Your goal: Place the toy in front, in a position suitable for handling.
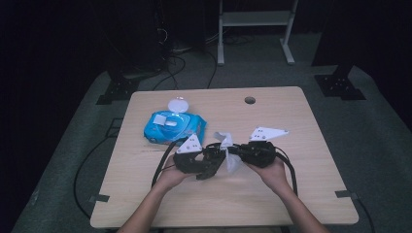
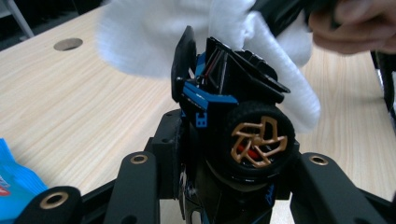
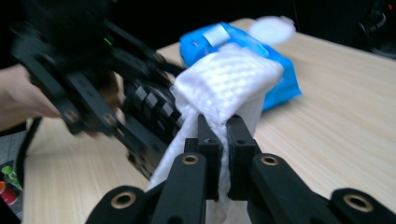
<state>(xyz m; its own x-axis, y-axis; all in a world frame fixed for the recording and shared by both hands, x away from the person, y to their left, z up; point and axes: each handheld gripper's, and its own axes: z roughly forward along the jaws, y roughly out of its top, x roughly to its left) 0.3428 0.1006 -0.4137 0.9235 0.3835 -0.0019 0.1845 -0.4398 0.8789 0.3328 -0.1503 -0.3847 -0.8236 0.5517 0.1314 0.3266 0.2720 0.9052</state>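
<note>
Above the table's (image 1: 301, 194) middle, the left gripper (image 1: 206, 167) clamps a toy car (image 2: 233, 121) steady, so the right gripper (image 3: 223, 140), pinching a wet wipe (image 3: 224, 79), can rub it clean.

No legible text on wipes pack (image 1: 172, 127).

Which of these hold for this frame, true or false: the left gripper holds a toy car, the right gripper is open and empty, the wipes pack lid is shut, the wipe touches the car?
1. The left gripper holds a toy car. True.
2. The right gripper is open and empty. False: it is shut on a white wipe.
3. The wipes pack has its lid shut. False: the round lid is flipped open.
4. The wipe lies against the car. True.
</note>
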